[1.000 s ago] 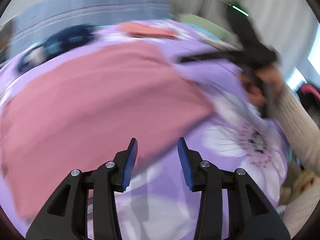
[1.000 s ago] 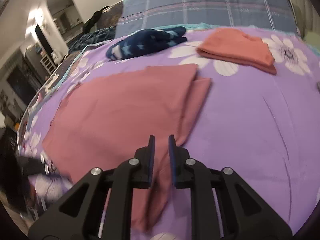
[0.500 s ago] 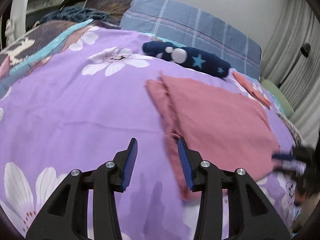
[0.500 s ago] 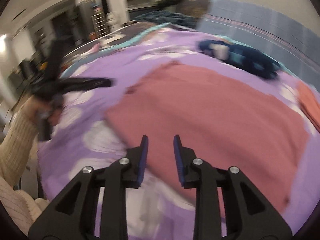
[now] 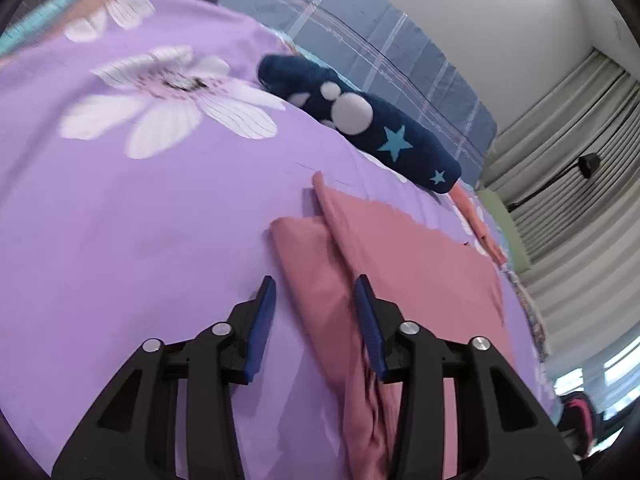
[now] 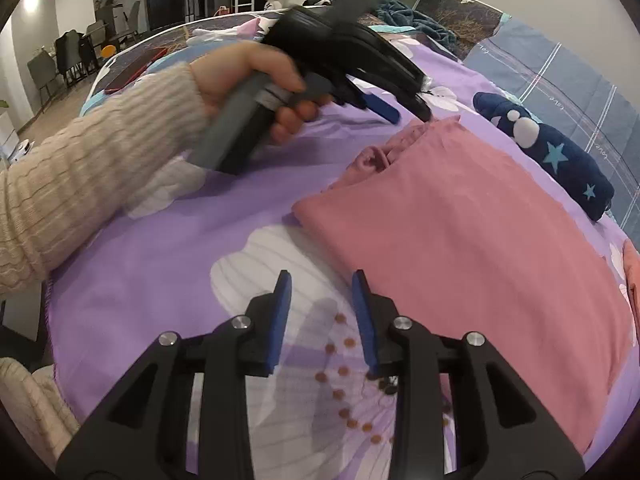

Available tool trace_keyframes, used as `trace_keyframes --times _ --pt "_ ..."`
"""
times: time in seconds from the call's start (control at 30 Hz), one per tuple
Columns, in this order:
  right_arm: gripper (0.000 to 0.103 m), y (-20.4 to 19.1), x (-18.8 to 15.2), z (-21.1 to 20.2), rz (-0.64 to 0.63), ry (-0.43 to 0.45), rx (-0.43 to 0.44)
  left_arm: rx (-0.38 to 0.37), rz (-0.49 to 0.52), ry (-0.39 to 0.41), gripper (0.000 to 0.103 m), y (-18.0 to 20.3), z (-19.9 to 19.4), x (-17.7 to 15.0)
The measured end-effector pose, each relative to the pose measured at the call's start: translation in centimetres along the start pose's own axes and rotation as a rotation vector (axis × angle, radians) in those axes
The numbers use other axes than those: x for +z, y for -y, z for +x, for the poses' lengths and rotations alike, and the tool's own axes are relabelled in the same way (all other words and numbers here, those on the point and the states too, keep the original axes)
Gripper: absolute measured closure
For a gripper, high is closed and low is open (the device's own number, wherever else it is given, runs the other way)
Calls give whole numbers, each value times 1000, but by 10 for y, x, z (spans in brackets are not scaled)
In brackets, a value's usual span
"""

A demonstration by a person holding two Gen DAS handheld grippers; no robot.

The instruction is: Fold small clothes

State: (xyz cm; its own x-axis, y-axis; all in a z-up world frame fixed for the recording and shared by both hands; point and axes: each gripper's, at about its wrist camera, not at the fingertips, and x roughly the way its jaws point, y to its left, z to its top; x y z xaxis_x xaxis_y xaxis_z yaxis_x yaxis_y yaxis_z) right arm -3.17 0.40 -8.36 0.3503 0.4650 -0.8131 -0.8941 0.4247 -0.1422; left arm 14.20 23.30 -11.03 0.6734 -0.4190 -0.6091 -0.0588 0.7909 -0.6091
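Observation:
A pink garment (image 5: 416,264) (image 6: 460,232) lies flat on the purple flowered bedsheet (image 5: 160,216) (image 6: 168,264). My left gripper (image 5: 316,304) hovers low over the garment's folded side edge. A strip of pink cloth lies between its blue pads, and the jaws are closing without pressing on it. In the right wrist view the left gripper (image 6: 406,114) sits at the bunched far corner, held by a hand (image 6: 248,76) in a cream sleeve. My right gripper (image 6: 322,304) is over the sheet's white flower, just left of the garment's near corner. Its jaws are opening with nothing between them.
A rolled navy garment with stars (image 5: 360,128) (image 6: 560,152) lies beyond the pink one. A folded orange piece (image 5: 480,228) (image 6: 632,276) sits further right. A blue plaid pillow (image 5: 380,52) lines the head of the bed, with curtains (image 5: 580,184) beyond it.
Both views have swung round. The left gripper has come down onto the garment's side edge. The right gripper's jaws have widened and now sit at the near corner, with the left hand closer.

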Motion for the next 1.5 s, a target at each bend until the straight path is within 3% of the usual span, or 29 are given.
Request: trace_keyframes --times 0.13,0.17,0.4,0.5,0.57,0.67,0.73,0.8,0.87,0.93,0.97,1.0,1.03,1.07,1.2,1.43,1.5 --pt "68 -6 6 10 -33 11 -84 -44 -8 -9 95 -3 19 12" --pt "68 -10 6 13 -54 7 -103 -63 -14 -4 97 -5 20 15" --pt "67 -21 13 34 -123 5 -161 -136 50 93 99 11 0 23" --pt "66 -19 16 39 -112 5 -163 -49 105 103 99 16 2 21" --pt "66 -19 15 39 -116 8 -167 -11 35 74 99 -2 13 19" --pt "66 -20 14 39 -126 14 -178 -85 -81 88 99 -28 8 19" --pt "66 -21 16 40 -137 13 -188 -99 -71 102 99 -30 0 19" --pt "66 -26 19 44 -161 15 -221 -102 -65 85 91 -29 -2 16" --pt "67 -29 22 48 -175 16 -247 -132 -78 60 53 -28 0 12" --pt "68 -29 26 53 -175 18 -250 -194 -74 40 48 -24 4 10" --pt "85 -29 28 55 -174 15 -229 -209 -62 27 48 -20 7 10" --pt "96 -29 29 58 -178 5 -232 -206 -52 21 49 -16 10 10" --pt "96 -31 29 58 -191 12 -238 -197 -42 20 68 -13 13 9" --pt "97 -34 29 56 -205 21 -240 -166 -30 3 95 -8 20 9" --pt "97 -42 23 56 -240 26 -239 -106 -26 9 96 -4 26 9" --pt "90 -36 18 45 -199 36 -196 -133 -84 33 94 -16 21 7" --pt "85 -33 12 36 -183 43 -182 -141 -72 45 85 -13 16 7"
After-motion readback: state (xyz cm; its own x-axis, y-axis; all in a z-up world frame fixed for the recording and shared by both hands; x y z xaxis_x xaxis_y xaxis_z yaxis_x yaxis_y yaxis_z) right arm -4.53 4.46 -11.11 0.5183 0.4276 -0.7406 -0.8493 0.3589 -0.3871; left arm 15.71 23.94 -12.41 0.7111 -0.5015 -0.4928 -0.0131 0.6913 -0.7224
